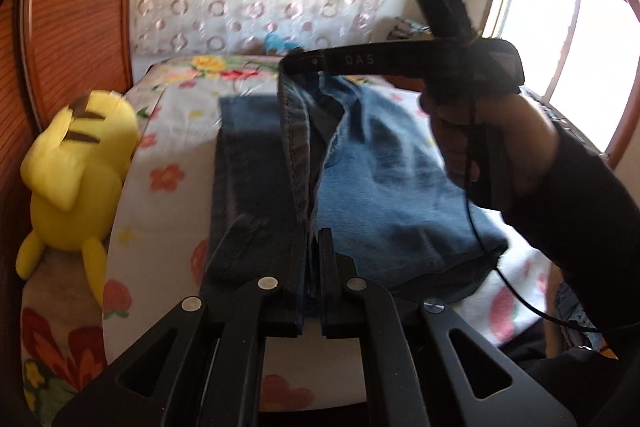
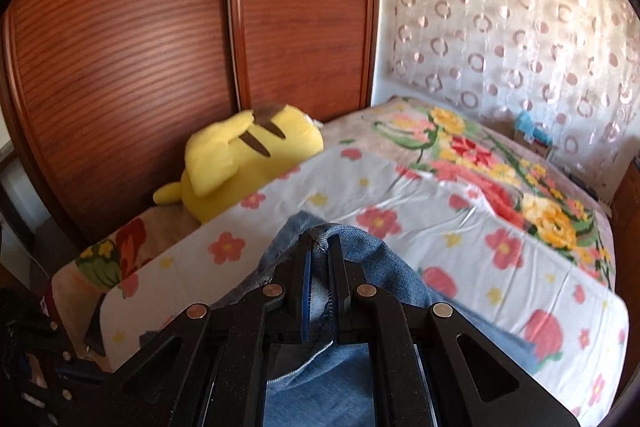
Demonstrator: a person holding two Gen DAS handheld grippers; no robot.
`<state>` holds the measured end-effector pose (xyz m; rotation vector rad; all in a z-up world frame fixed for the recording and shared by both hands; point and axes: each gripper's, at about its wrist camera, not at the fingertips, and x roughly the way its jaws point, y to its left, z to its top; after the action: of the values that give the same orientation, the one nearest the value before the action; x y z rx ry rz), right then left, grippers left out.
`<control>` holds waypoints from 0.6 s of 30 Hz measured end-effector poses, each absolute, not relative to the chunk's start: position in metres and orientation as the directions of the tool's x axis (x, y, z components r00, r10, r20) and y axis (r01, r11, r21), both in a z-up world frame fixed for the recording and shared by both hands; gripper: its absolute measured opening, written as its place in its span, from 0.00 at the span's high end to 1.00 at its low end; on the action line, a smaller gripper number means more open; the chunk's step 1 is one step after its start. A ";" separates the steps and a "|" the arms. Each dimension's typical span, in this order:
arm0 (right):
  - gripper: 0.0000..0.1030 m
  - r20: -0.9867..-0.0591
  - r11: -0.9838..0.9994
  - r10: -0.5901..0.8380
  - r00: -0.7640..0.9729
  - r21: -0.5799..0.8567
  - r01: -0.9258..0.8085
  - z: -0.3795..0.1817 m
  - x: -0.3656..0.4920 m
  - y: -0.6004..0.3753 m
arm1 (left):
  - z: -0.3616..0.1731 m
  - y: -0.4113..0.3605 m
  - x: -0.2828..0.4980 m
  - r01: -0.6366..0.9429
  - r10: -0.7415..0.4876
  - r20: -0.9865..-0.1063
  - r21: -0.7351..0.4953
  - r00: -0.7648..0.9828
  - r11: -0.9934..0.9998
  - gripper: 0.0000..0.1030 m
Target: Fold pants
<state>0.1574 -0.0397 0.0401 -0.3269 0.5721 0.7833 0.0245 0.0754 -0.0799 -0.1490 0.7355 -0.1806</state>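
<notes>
- Sitting on a flowery white bedsheet [image 2: 460, 211], yellow plush toy [image 2: 240, 163] alongside.
- Lying across it: blue denim pants [image 1: 392, 195].
- Left gripper [image 1: 311, 239] pinching a raised denim edge.
- Right gripper [image 2: 320, 247] clamping bunched denim too.

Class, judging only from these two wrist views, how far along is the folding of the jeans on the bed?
Done: the jeans already lie in a layered bundle on the floral sheet. In hand: the left gripper is shut on a denim edge, and the right gripper is shut on another, both lifted off the bed. Left: bring the held edges across, lay them flat and let go.
</notes>
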 end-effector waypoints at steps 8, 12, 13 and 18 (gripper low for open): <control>0.52 -0.593 0.685 0.571 0.568 -0.038 -0.727 0.045 0.155 -0.042 | -0.099 0.084 0.034 0.057 -0.178 -0.689 -0.195 0.703 0.979 0.94; 0.52 -0.570 0.707 0.566 0.596 -0.036 -0.706 0.052 0.155 -0.070 | -0.097 0.084 0.035 0.054 -0.170 -0.680 -0.188 0.713 0.981 0.62; 0.52 -0.566 0.714 0.560 0.605 -0.040 -0.699 0.053 0.155 -0.081 | -0.097 0.084 0.036 0.055 -0.172 -0.675 -0.191 0.718 0.980 0.57; 0.52 -0.572 0.772 0.487 0.660 -0.071 -0.631 0.042 0.148 -0.135 | -0.098 0.082 0.041 0.061 -0.179 -0.680 -0.194 0.711 0.979 0.54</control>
<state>0.1482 -0.1351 0.0425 -0.2743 0.5617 0.6419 0.0408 0.0817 -0.0979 -0.1619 0.7689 -0.1339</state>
